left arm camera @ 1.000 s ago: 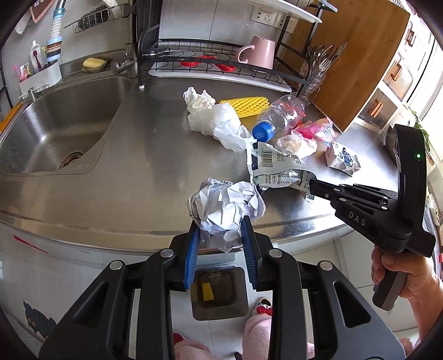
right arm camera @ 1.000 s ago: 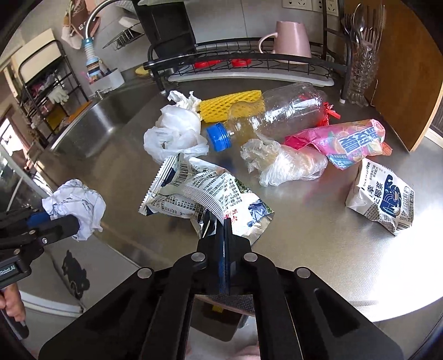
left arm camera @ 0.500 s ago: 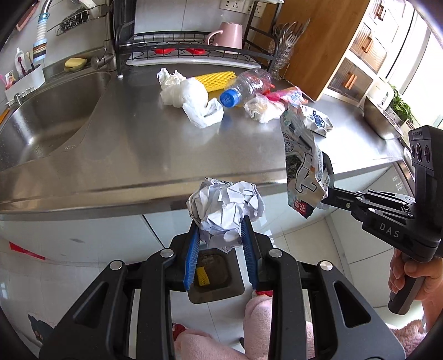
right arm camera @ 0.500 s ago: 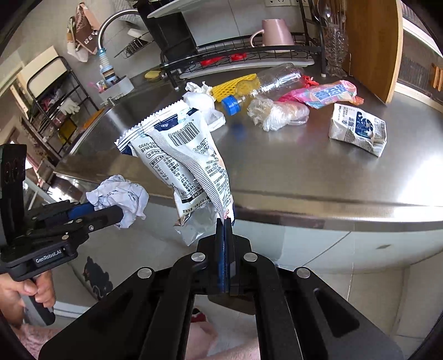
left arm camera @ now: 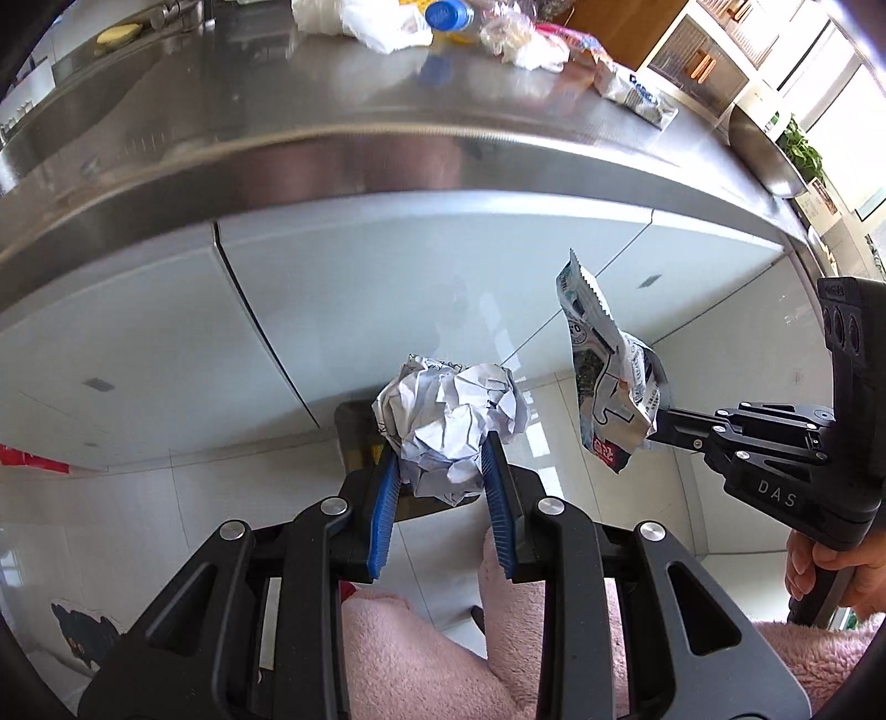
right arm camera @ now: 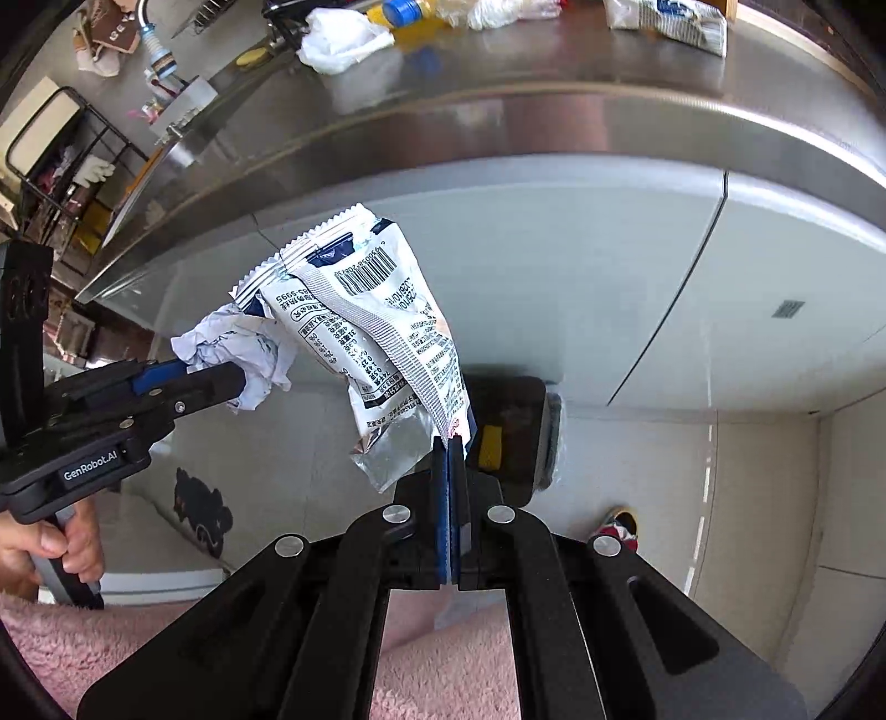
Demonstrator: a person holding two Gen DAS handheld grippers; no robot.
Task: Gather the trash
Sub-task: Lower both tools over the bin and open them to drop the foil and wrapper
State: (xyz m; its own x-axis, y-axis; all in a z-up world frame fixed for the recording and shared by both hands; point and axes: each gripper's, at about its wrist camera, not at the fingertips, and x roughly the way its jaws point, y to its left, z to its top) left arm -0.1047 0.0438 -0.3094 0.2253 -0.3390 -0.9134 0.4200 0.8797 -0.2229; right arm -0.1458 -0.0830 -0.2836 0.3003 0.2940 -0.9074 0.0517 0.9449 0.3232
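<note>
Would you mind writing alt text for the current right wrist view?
The right gripper pinches a crumpled white snack wrapper by its corner, above a dark bin on the floor. At left, the left gripper grips a crumpled paper ball; more litter sits on the steel counter beyond.

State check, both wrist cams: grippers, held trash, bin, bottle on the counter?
left gripper: shut on crumpled paper ball, above the bin
right gripper: shut on empty snack wrapper, which hangs flattened
trash bin: on floor, open top
plastic bottle: lying on counter, blue cap on
</note>
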